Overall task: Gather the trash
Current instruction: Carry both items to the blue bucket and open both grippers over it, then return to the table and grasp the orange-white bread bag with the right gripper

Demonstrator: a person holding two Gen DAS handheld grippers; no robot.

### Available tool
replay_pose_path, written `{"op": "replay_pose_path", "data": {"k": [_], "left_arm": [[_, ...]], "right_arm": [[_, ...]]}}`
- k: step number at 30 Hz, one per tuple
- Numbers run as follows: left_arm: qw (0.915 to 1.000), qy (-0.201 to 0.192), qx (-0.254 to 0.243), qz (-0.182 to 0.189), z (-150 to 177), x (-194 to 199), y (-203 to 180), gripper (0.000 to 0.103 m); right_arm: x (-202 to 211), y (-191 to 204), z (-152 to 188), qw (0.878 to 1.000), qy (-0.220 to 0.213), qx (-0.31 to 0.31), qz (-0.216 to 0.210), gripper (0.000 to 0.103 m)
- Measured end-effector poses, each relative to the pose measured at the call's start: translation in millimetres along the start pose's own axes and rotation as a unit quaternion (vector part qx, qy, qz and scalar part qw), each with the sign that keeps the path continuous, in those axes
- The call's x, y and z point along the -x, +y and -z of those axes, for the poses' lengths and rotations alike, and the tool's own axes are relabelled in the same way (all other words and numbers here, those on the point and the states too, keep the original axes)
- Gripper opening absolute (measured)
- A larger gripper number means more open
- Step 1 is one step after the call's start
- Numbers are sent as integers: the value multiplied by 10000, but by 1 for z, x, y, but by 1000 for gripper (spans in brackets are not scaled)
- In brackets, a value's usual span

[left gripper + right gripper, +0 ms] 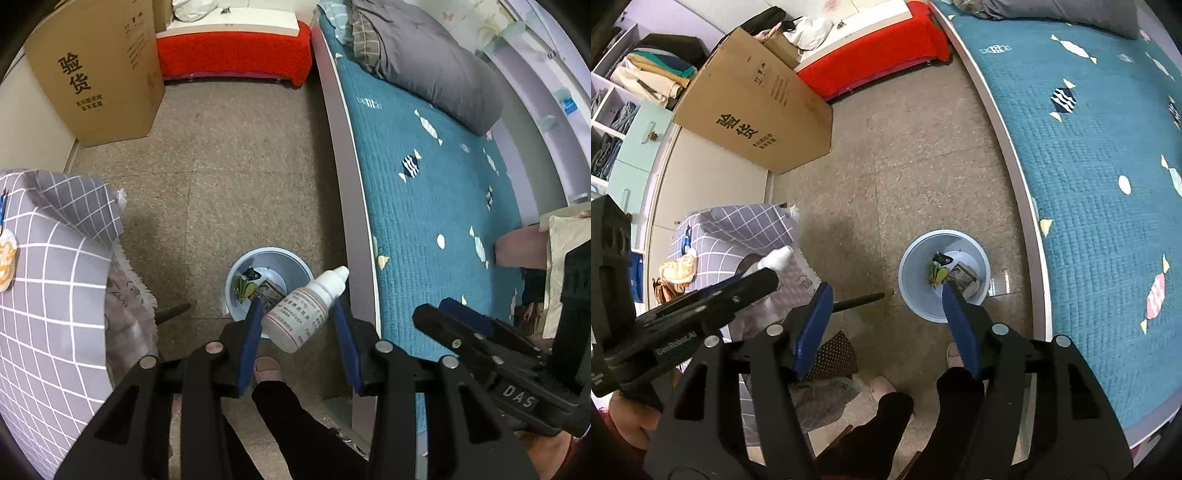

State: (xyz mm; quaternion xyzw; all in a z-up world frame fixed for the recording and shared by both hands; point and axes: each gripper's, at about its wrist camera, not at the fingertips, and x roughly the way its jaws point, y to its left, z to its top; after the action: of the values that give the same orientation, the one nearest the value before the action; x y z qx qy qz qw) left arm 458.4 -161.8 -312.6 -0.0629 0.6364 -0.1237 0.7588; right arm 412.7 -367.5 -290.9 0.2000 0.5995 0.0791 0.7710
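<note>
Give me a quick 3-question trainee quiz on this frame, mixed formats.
1. True or false: the right tool is gripping a piece of trash.
2. What sits between the pads of the left tool? A) crumpled paper B) a small white bottle C) a spoon
3. Fill in: the grey bin, already holding some trash, stands on the floor right beside the ____.

Key
1. False: it is open and empty.
2. B
3. bed
</note>
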Motion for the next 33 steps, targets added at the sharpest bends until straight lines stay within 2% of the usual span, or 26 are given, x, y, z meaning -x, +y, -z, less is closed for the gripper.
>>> {"op": "replay_pose_path", "data": {"k": [8,11,13,14,21,27,33], "left_arm": [[9997,139,-177,49,-7,-13,-20,39],[9994,239,-155,175,-10,-16,-24,40],[9991,307,-71,290,-12,-18,-25,49],[9990,326,-29,300,-12,-19,-25,65],[9992,296,-22,259,-4,-12,-20,68],[9995,39,238,188,6,15,8,68],[9960,-408,790,51,30,61,66,68]], "right_arm": [[11,-18,-4,9997,-132,-218,-21,62],[16,-22,-5,9994,-201,-281,-30,62],[19,-23,-6,9992,-245,-303,-34,62],[21,-23,-6,9992,-264,-311,-31,62],[24,-17,-2,9992,-293,-279,-26,62],[19,17,4,9997,-216,51,-120,62],[6,83,12,9972,-92,658,-331,62]]}}
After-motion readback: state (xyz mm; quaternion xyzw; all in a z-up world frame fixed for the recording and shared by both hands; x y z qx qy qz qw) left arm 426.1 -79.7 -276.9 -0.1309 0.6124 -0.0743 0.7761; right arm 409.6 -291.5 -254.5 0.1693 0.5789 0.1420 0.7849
